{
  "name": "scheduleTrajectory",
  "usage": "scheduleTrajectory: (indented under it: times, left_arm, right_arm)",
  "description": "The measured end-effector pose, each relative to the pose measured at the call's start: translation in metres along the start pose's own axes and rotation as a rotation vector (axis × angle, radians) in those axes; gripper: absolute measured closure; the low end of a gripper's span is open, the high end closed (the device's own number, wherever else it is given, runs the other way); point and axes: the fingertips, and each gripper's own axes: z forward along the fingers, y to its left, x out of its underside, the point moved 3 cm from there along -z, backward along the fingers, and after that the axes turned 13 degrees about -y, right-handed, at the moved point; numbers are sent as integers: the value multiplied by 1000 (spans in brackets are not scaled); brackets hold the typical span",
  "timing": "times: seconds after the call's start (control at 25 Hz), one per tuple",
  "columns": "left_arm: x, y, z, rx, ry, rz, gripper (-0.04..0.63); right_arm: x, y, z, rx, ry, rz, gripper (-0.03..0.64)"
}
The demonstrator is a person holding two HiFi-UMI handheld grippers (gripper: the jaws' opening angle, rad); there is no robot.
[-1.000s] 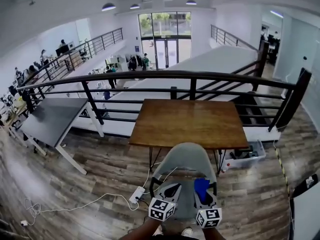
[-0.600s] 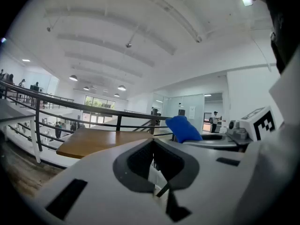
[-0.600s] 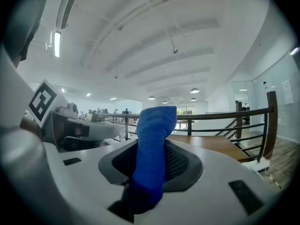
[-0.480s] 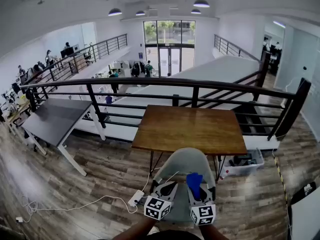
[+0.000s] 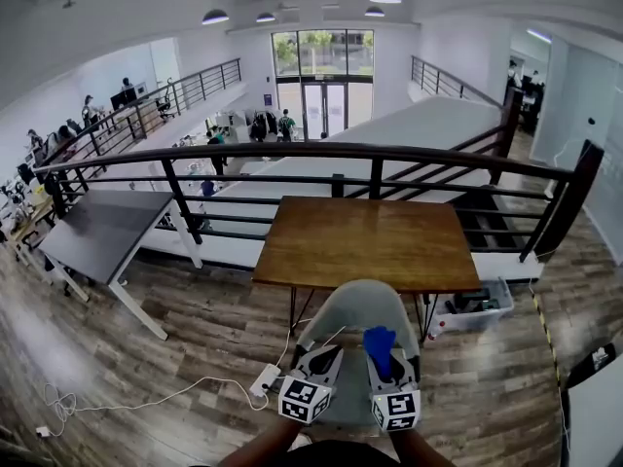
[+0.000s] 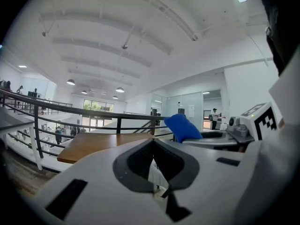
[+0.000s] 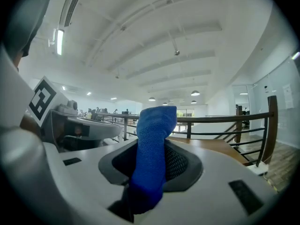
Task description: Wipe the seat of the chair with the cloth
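The right gripper (image 7: pixel 151 165) clamped the blue cloth (image 7: pixel 154 125); the left gripper (image 6: pixel 154 165) was closed on nothing; only the head view showed the chair (image 5: pixel 355 309).

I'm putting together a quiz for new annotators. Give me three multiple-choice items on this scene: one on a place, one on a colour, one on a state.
1. Where does the chair stand?
A) at the wooden table's near edge
B) on top of that table
C) at that table's far edge

2. What colour is the cloth?
A) red
B) blue
C) white

3. The cloth is
A) lying on the seat
B) folded on the wooden table
C) clamped in the right gripper

Answers: 1 A, the chair's back sits against the table's near edge. 2 B, it shows blue in every view. 3 C, the jaws pinch it and it sticks up between them.
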Motion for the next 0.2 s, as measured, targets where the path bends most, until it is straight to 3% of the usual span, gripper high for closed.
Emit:
scheduleTrajectory:
  times: [0.2]
  left_arm:
    - [-2,12,9,-21,0,7,594]
  right_arm:
    - [-2,-32,8,61,0,-33,480]
